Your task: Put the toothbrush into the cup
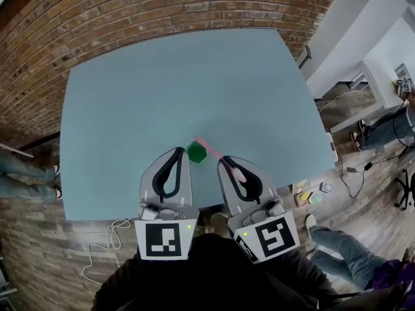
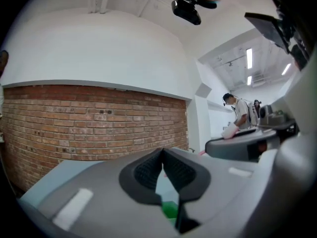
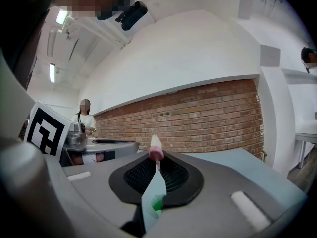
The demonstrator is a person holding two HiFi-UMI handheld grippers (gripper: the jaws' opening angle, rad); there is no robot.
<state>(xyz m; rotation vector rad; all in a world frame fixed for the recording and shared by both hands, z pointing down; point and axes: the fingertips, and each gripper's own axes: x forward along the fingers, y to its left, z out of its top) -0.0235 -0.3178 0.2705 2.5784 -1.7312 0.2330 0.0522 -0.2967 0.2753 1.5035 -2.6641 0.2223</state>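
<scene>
**Between right gripper jaws: toothbrush clamped, cup just ahead**

Gripped close to its pink-and-white end: pink toothbrush (image 1: 211, 149), that end poking up past the pads in the right gripper view. Jaws of right gripper (image 1: 225, 161) narrow, pressed on the stick, nothing else between them. Long thin end reaching up-left in the head view, crossing the right edge of the green cup (image 1: 196, 151). Touching the rim or hanging above it: cannot tell. Not in the cup yet.

Upright on the teal table (image 1: 162, 89), near its front edge: the cup, between the two sets of fingertips.

Just left of the cup: left gripper (image 1: 176, 151), tips together, holding nothing. Sliver of green showing through the gap below the tips in the left gripper view.

Side by side, both pointing away across the table: the two grippers.

Beyond the far edge of the table: brick wall (image 1: 130, 8).
</scene>
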